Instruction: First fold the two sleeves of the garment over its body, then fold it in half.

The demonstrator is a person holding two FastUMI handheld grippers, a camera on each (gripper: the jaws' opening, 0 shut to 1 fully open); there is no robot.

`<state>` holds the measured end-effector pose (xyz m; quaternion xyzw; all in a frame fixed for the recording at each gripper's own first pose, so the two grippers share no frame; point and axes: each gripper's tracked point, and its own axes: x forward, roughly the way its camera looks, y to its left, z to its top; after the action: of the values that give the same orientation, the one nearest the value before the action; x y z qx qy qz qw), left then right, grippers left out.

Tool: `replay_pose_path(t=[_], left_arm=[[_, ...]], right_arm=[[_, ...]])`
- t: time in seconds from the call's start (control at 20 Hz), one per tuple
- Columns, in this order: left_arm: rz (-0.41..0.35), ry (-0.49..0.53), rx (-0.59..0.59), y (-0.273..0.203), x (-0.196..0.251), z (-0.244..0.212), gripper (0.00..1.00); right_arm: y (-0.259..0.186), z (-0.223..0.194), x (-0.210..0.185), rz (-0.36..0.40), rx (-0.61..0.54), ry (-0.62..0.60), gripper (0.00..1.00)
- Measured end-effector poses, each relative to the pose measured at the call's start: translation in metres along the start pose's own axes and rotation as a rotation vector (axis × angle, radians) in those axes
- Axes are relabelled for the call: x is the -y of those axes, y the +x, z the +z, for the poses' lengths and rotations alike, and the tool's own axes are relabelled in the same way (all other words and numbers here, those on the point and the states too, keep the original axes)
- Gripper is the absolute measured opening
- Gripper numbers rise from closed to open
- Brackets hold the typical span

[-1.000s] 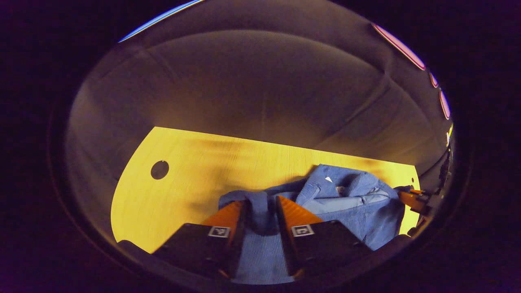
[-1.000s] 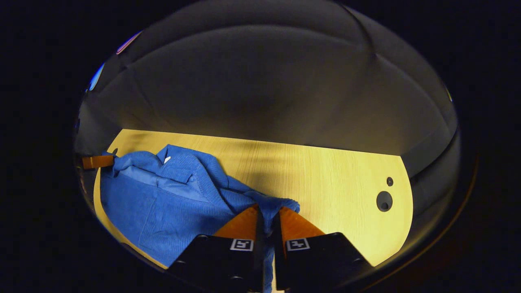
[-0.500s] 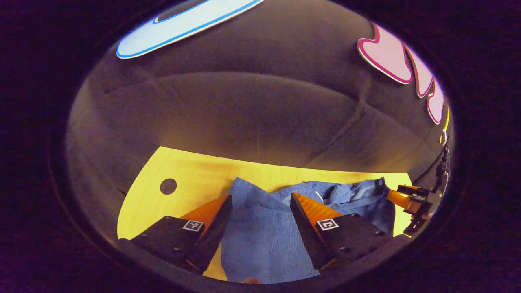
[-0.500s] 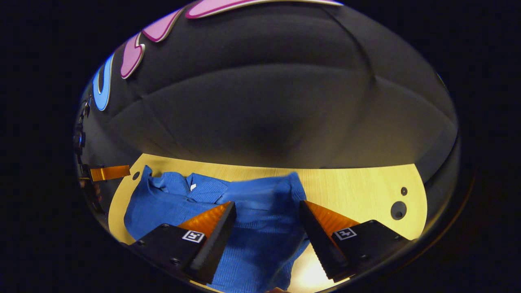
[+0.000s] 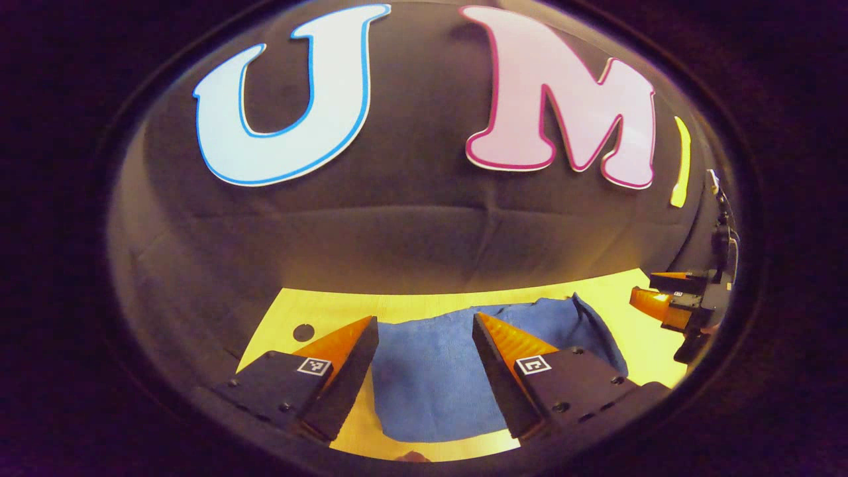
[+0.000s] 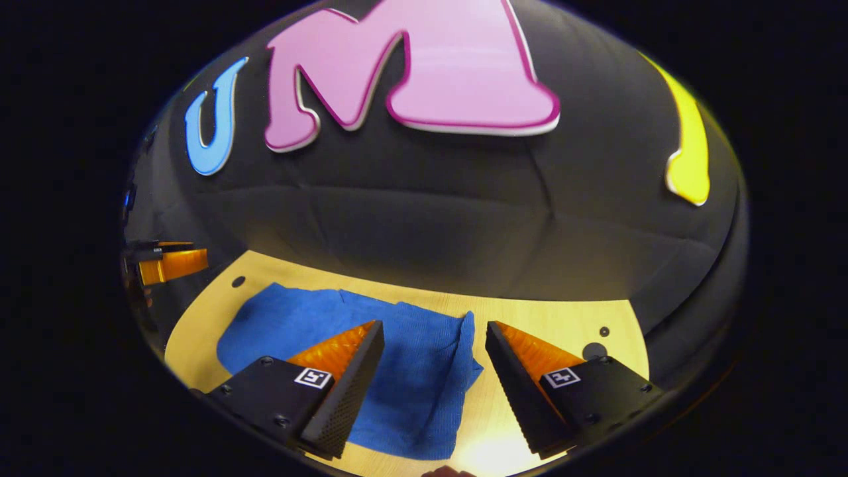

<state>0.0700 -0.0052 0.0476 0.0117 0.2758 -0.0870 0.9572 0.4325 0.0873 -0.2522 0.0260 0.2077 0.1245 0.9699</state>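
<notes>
The blue knitted garment (image 5: pixel 430 384) lies folded flat on the yellow wooden table (image 5: pixel 331 308). In the right gripper view the same garment (image 6: pixel 411 371) spreads from the left to below my fingers, its right edge slightly raised. My left gripper (image 5: pixel 424 324) hangs open above the cloth, nothing between its fingers. My right gripper (image 6: pixel 434 328) is open too, raised over the garment's right edge. At the far right of the left gripper view the right gripper (image 5: pixel 666 298) shows, and the left gripper (image 6: pixel 169 262) appears at the left edge of the right gripper view.
The table has round holes near its corners: one hole (image 5: pixel 303 332) at the left, another hole (image 6: pixel 594 351) at the right. The black booth wall stands close behind the table's far edge. Bare wood shows to the right of the garment (image 6: pixel 563 318).
Both grippers were shut on the garment's edge a second ago; they opened, let the cloth fall folded, and have since lifted and tilted up away from it.
</notes>
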Motion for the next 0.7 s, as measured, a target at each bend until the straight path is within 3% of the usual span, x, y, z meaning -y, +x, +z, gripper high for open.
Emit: replay_pose_path(t=[0.3,0.55,0.7], left_arm=[[-0.012,0.05,0.143,-0.139,0.036,-0.022,0.84],[-0.014,-0.035,0.226,-0.261,0.044,-0.057,0.83],[-0.011,-0.031,0.281,-0.318,0.048,-0.079,0.83]], right_arm=[[-0.158,0.025,-0.022,-0.056,0.181,0.013,0.99],[-0.298,0.021,-0.04,-0.055,0.298,0.025,0.97],[-0.369,0.015,-0.044,-0.086,0.343,0.043,0.96]])
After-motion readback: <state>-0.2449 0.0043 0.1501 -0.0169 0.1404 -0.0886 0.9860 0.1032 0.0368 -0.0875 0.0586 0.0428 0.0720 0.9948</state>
